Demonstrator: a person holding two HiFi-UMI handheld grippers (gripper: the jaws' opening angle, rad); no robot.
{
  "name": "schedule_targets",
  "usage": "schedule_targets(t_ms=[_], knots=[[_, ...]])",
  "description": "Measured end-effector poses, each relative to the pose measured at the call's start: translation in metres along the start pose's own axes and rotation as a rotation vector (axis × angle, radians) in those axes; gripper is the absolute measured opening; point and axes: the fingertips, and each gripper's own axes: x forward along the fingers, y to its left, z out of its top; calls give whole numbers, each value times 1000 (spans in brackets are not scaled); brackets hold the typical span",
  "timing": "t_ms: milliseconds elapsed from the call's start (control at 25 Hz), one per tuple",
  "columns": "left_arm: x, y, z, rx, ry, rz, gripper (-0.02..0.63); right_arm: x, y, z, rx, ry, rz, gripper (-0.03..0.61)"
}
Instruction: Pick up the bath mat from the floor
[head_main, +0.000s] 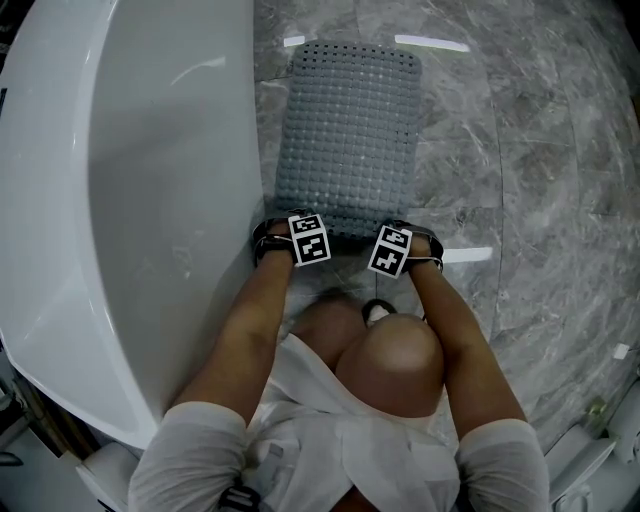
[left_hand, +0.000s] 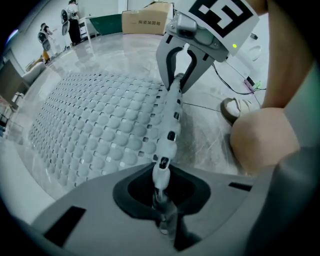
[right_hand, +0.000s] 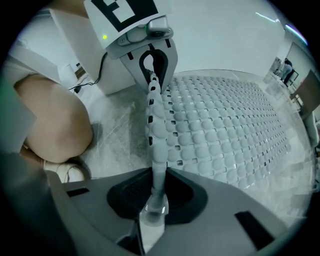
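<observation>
A grey bath mat (head_main: 348, 130) with round bumps and small holes lies on the marble floor beside the tub. Both grippers sit at its near short edge. My left gripper (head_main: 283, 228) pinches the left end of that edge, and in the left gripper view the mat's rim (left_hand: 170, 135) runs straight into its closed jaws (left_hand: 161, 192). My right gripper (head_main: 412, 232) pinches the right end, and the mat's rim (right_hand: 156, 130) enters its jaws (right_hand: 156, 197) the same way. The edge between them stands raised off the floor, while the rest of the mat (right_hand: 225, 130) lies flat.
A white bathtub (head_main: 120, 200) fills the left side, close against the mat. Grey marble floor (head_main: 540, 200) spreads to the right. The person's bare knee (head_main: 395, 365) and a shoe (left_hand: 235, 107) are just behind the grippers. A cardboard box (left_hand: 145, 20) stands far off.
</observation>
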Motion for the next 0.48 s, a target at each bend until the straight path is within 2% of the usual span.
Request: schedule_targets(t_ms=[160,480], knots=[[-6,-6,3,3,4,-44,43,-11,-3,-2,14,14,9,60],[-21,-27,23,7,-10,-106,41,-33,8,-19,86,23,11,54]])
